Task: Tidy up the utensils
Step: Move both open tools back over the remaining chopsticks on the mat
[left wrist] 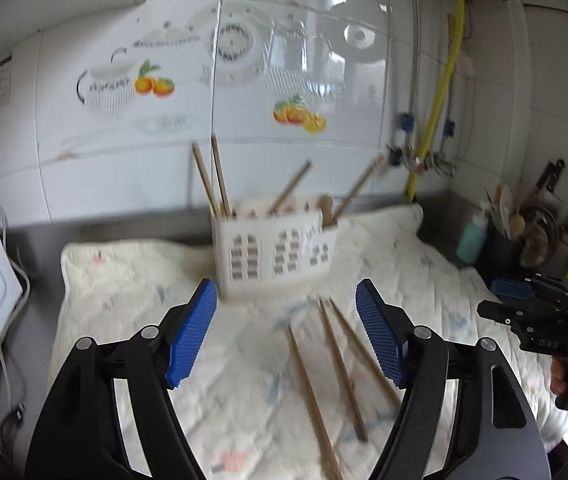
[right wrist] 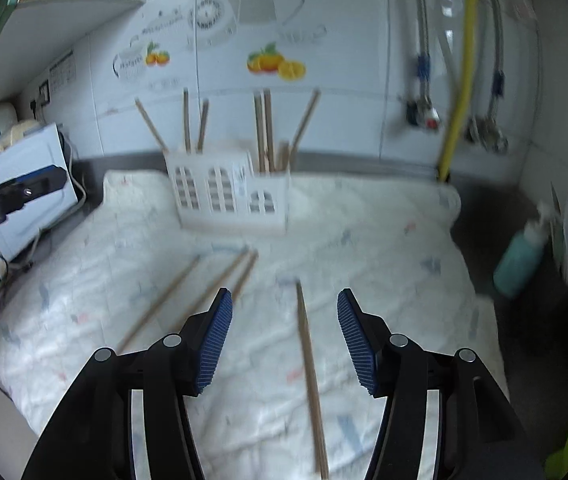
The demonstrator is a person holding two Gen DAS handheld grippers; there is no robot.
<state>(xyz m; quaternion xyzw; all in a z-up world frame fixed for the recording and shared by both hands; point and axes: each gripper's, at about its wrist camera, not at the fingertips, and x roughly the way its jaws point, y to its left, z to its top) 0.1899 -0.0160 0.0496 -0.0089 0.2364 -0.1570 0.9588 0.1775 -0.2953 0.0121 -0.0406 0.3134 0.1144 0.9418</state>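
Observation:
A white slotted utensil holder (left wrist: 273, 250) stands on a pale quilted cloth (left wrist: 123, 300) near the back wall, with several wooden chopsticks upright in it; it also shows in the right wrist view (right wrist: 227, 196). Three loose chopsticks (left wrist: 338, 364) lie on the cloth in front of it, between the fingers of my open, empty left gripper (left wrist: 286, 332). My right gripper (right wrist: 284, 340) is open and empty, above a single chopstick (right wrist: 310, 368) lying between its fingers. Three more chopsticks (right wrist: 203, 292) lie to its left.
A white appliance (right wrist: 23, 184) with cables stands at the left. A teal bottle (right wrist: 520, 260) and a dark crock of wooden spoons (left wrist: 512, 232) stand at the right. A yellow pipe (left wrist: 440, 92) and valves run down the tiled back wall.

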